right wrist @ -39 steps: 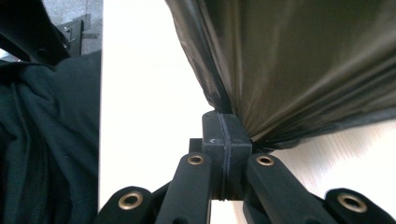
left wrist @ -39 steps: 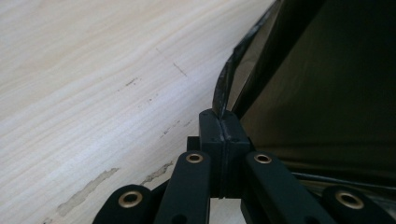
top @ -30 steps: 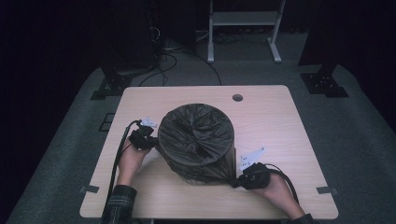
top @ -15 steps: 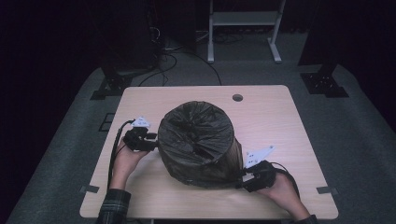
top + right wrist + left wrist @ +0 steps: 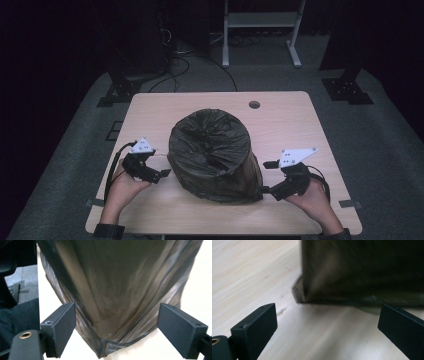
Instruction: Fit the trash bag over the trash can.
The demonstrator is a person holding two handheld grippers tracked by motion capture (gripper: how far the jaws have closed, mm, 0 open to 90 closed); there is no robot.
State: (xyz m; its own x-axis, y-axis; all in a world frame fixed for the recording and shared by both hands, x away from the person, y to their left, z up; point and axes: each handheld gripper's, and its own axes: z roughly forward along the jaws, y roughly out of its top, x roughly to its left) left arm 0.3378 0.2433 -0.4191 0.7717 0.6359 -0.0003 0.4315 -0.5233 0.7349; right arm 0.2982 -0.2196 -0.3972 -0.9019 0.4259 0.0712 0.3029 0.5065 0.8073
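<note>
A round bin covered by a dark plastic bag (image 5: 214,155) stood upright near the middle of the light wooden tabletop (image 5: 300,120), its bag-lined mouth facing up and the loose plastic hanging down its sides to the wood. The left claw (image 5: 161,175) sat just beside the bin's left flank, low over the tabletop, held by the person's left hand (image 5: 122,182) coming in from the near edge. Its jaws had just been opening and stood wide apart; in the left gripper view they framed bare wood, with the blurred lower edge of the bag (image 5: 362,272) ahead of them and nothing pinched between them. The right claw (image 5: 265,176) was at the bin's right flank near its base, carried by the right hand (image 5: 312,195), with its grey three-cornered plate (image 5: 296,157) on top. Its jaws had also just been opening and were spread wide. In the right gripper view a hanging fold of the bag (image 5: 120,297) lay between the two jaws, its knotted corner drooping low between them, but neither pad pressed on the plastic. A small round hole (image 5: 254,105) showed in the tabletop beyond the bin, towards the far edge.
</note>
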